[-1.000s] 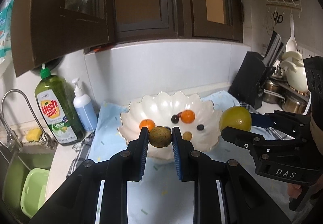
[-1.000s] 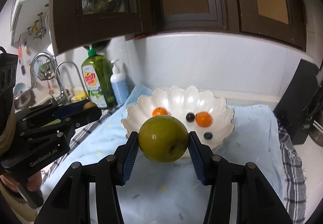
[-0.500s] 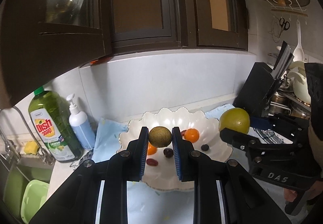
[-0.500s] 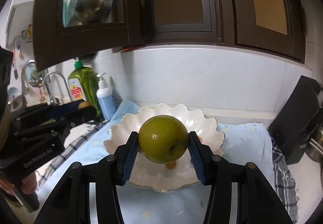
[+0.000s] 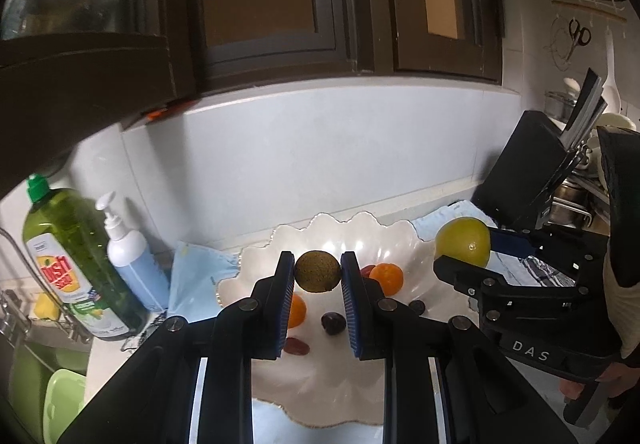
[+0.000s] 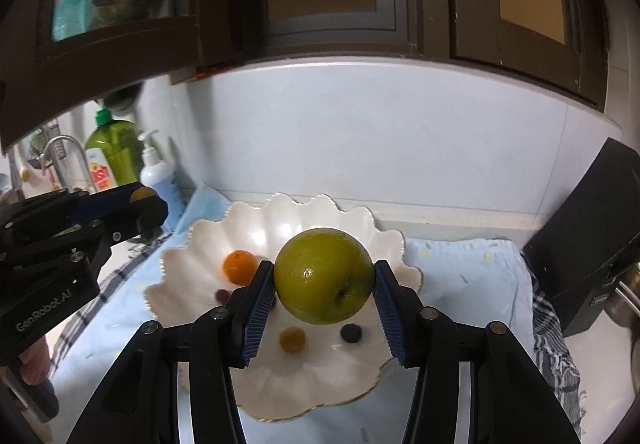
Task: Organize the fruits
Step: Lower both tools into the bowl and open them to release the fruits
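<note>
- Right gripper (image 6: 324, 286) is clamped on the big green apple (image 6: 324, 276), smooth and round, over the scalloped white bowl (image 6: 360, 219).
- Left gripper (image 5: 316, 280) is clamped on a small brown-green fruit (image 5: 318, 271), rough-skinned, also above the bowl.
- Lower both close to the glossy floor before you release; round fruit will likely roll on that slope.
- Pick bare spots: a mandarin (image 6: 240, 266), a dark grape (image 6: 351, 332) and a small yellow fruit (image 6: 293, 339) already sit inside.
- Set the apple down first, since it needs the most room.
</note>
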The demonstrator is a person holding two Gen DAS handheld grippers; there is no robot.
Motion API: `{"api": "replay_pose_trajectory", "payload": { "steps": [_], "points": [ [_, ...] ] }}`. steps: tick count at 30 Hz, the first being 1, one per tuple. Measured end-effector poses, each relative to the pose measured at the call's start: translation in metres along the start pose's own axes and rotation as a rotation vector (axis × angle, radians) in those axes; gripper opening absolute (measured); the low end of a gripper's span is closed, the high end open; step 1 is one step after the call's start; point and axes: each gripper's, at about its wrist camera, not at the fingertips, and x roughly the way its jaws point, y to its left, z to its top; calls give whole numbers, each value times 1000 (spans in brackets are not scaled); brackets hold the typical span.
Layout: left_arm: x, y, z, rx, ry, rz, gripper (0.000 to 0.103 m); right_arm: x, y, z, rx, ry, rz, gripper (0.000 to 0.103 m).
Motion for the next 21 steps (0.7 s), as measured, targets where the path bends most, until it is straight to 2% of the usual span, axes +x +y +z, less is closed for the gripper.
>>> {"api": "replay_pose_trajectory", "payload": {
  "steps": [13, 21],
  "points": [
    [78, -17, 0, 4, 144, -42, 24, 47, -26, -8, 12, 111, -49, 51],
    [103, -23, -11, 13, 204, -38, 24, 62, -28, -13, 18, 154, -55, 51]
  ]
}}
